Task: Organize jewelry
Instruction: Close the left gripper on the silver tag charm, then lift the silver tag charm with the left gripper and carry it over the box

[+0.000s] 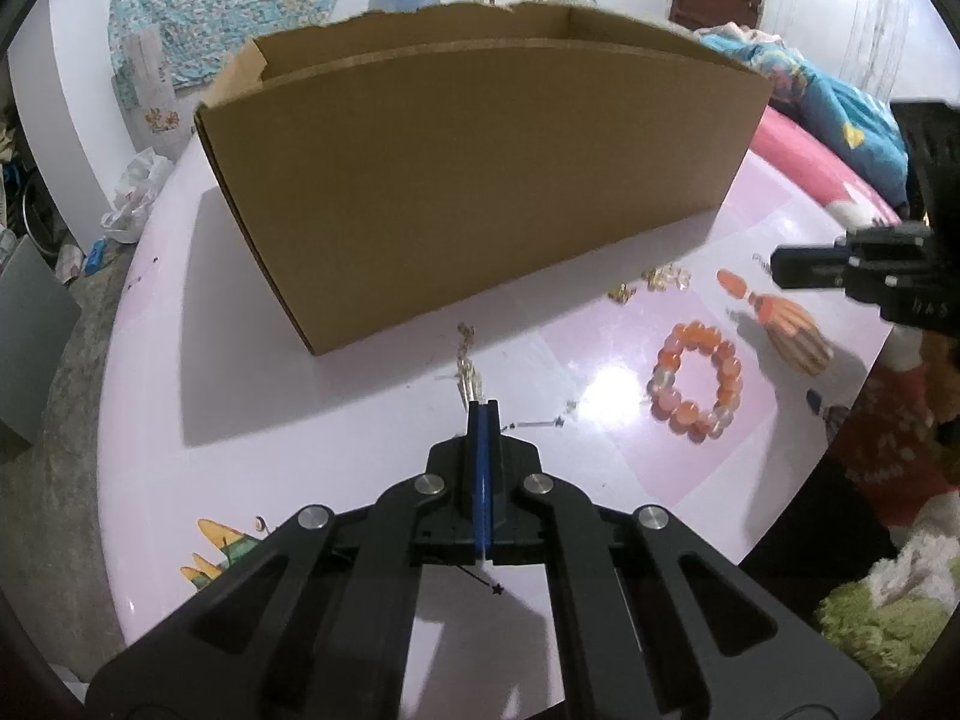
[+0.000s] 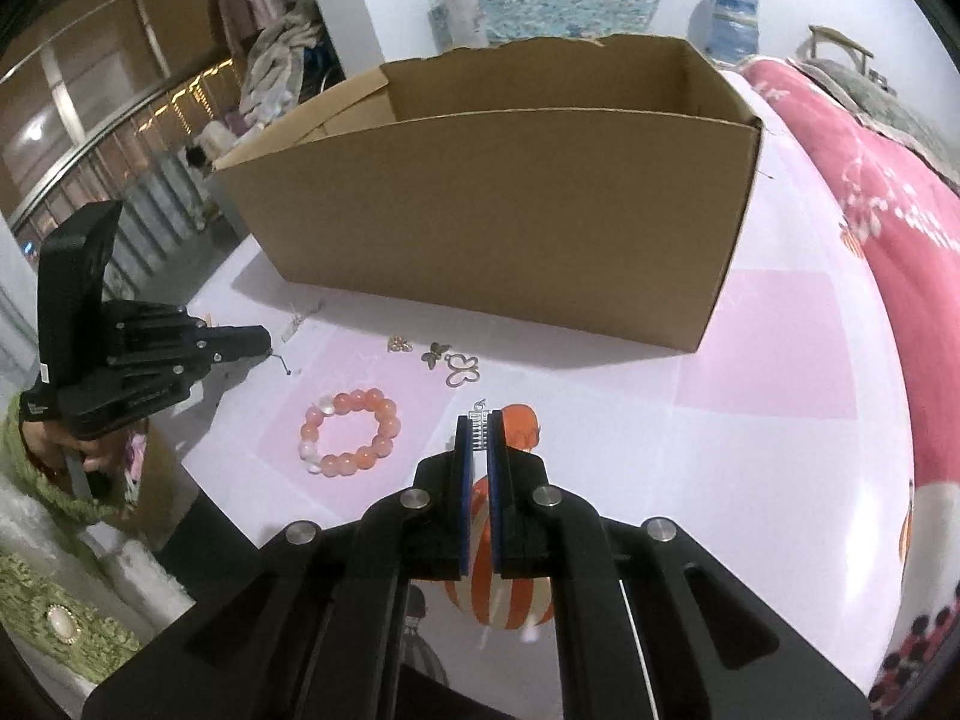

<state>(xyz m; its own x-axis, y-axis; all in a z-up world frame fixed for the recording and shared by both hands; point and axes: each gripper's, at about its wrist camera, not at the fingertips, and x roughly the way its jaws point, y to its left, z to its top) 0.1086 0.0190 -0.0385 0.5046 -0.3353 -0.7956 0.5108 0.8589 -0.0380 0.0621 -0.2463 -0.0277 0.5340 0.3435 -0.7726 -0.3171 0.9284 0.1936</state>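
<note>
The right claw point(image 2: 478, 438) was clamped on a small silver clasp point(image 2: 478, 433); the cardboard box point(image 2: 492, 228) lay straight ahead beyond it (left claw point(image 1: 483, 414) pressed together).

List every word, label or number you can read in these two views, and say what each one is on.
None can be read for certain.
Pale lettering on the side of the left gripper: too small and blurred.
Pale marks on the body of the right gripper: blurred, unreadable.
The cardboard box shows plain walls with no print.
The bead bracelet bears no text.
</note>
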